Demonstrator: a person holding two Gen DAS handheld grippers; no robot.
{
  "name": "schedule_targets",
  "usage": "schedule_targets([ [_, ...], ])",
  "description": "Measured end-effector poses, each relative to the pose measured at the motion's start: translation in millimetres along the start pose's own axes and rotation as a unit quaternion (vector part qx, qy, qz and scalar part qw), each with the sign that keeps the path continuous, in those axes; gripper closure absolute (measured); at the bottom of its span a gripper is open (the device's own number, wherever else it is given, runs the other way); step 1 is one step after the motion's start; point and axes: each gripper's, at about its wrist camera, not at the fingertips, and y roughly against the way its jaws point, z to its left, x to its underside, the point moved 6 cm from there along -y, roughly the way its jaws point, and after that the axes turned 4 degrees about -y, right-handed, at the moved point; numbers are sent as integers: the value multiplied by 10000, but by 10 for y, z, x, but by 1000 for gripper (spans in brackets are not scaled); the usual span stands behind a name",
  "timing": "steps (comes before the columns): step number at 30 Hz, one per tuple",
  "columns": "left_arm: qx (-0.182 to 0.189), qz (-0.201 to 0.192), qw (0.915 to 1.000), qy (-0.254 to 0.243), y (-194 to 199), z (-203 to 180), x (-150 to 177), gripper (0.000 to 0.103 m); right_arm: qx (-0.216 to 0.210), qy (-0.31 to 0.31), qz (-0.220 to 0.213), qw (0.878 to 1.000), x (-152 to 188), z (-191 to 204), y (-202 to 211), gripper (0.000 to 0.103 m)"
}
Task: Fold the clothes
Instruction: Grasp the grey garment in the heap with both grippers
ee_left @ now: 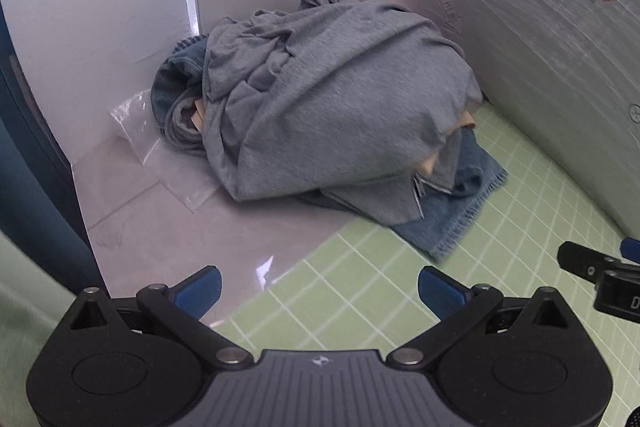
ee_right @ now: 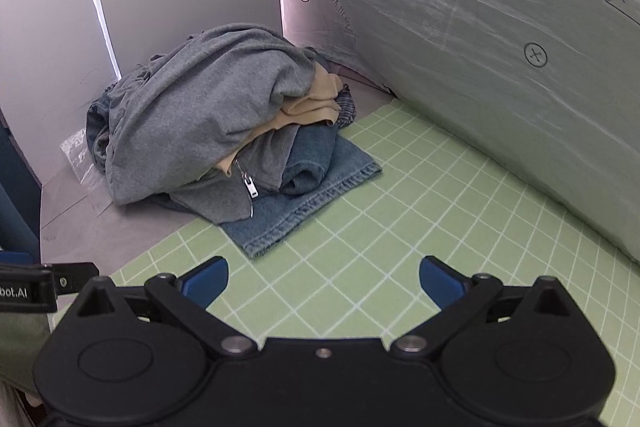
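A heap of clothes lies in the far corner. A grey top [ee_left: 332, 99] [ee_right: 192, 111] covers it. Under it are blue denim [ee_left: 452, 223] [ee_right: 304, 187], a tan garment [ee_right: 316, 99] and a grey piece with a metal zipper [ee_right: 250, 187]. My left gripper [ee_left: 320, 287] is open and empty, short of the heap. My right gripper [ee_right: 324, 281] is open and empty over the green checked mat [ee_right: 420, 211], also short of the heap. The right gripper's body shows at the right edge of the left wrist view [ee_left: 600, 271].
White panels [ee_left: 120, 27] close off the back and left. A wrapped white board with a carrot print [ee_right: 480, 27] leans along the right. A clear plastic bag [ee_left: 160, 155] lies left of the heap on the grey surface [ee_left: 180, 235].
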Motion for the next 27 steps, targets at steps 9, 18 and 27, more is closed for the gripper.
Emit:
schedule_targets([
  [9, 174, 32, 9986, 494, -826, 373, -917, 2, -405, -162, -383, 9983, -1166, 291, -847, 8],
  [18, 700, -55, 9943, 800, -1115, 383, -1228, 63, -1010, -752, -223, 9918, -1650, 475, -1590, 79],
  [27, 789, -440, 9952, 382, -742, 278, -1118, 100, -866, -633, -800, 9910, -1489, 380, -1035, 103],
])
